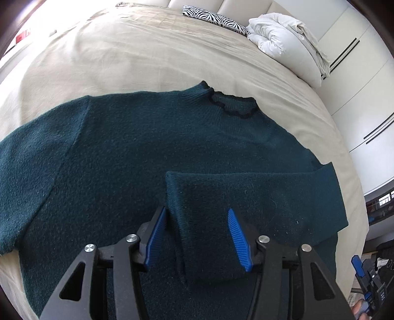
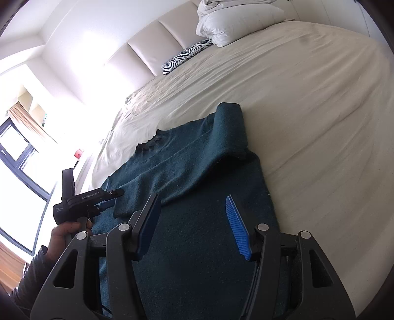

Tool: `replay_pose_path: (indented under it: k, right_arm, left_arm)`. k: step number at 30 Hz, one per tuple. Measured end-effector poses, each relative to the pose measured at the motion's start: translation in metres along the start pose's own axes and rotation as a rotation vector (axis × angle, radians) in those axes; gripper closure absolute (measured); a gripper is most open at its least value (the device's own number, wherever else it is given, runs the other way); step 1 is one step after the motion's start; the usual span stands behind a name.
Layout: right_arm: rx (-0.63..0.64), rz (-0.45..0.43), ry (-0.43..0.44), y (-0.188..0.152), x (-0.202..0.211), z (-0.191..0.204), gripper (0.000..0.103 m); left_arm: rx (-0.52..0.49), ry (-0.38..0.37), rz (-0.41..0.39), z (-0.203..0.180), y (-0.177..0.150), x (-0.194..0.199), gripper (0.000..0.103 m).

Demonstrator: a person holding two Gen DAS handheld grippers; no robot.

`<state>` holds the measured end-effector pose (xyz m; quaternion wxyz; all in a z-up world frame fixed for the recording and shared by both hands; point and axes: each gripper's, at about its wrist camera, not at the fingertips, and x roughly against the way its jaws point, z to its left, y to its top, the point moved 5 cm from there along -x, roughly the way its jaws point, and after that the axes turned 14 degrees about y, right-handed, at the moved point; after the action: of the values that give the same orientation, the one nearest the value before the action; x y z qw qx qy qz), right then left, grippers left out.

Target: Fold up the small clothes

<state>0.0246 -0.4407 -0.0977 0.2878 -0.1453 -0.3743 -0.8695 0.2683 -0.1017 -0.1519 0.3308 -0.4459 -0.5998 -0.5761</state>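
A dark teal knit sweater (image 1: 152, 147) lies flat on the beige bed, neck (image 1: 231, 104) away from me. Its right sleeve (image 1: 258, 197) is folded across the body, cuff end lying between the jaws of my left gripper (image 1: 197, 216). That gripper is open and hovers over the cuff. The left sleeve (image 1: 29, 177) lies spread out to the left. In the right wrist view the sweater (image 2: 197, 246) lies below my right gripper (image 2: 192, 204), which is open and empty. The left gripper (image 2: 108, 200) shows there at the left, at the folded sleeve's (image 2: 187, 167) cuff.
The beige bedsheet (image 1: 123, 56) stretches beyond the sweater. A white folded duvet (image 1: 283, 41) and a zebra-print pillow (image 1: 216, 18) lie at the headboard. White cupboards (image 1: 364, 81) stand to the right. A window (image 2: 17, 152) is at the left.
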Motion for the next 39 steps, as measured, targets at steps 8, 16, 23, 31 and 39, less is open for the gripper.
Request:
replay_pose_path:
  k: [8, 16, 23, 31, 39]
  right_arm:
    - [-0.004, -0.033, -0.022, 0.031, 0.000, -0.023, 0.049]
    - [-0.078, -0.011, -0.036, 0.099, -0.035, -0.060, 0.049]
    - [-0.135, 0.075, -0.026, 0.134, -0.100, -0.089, 0.051]
    - [-0.176, 0.142, -0.059, 0.148, -0.145, -0.121, 0.082]
    - [-0.133, 0.146, -0.125, 0.153, -0.159, -0.134, 0.098]
  left_arm:
    - [0.021, -0.011, -0.031, 0.013, 0.005, 0.006, 0.095]
    - [0.018, -0.014, -0.193, 0.024, 0.013, 0.036, 0.095]
    - [-0.004, 0.013, -0.303, 0.027, 0.019, 0.043, 0.095]
    - [0.077, 0.010, -0.285, 0.042, 0.000, 0.024, 0.095]
    - [0.082, 0.020, -0.262, 0.045, -0.006, 0.005, 0.094]
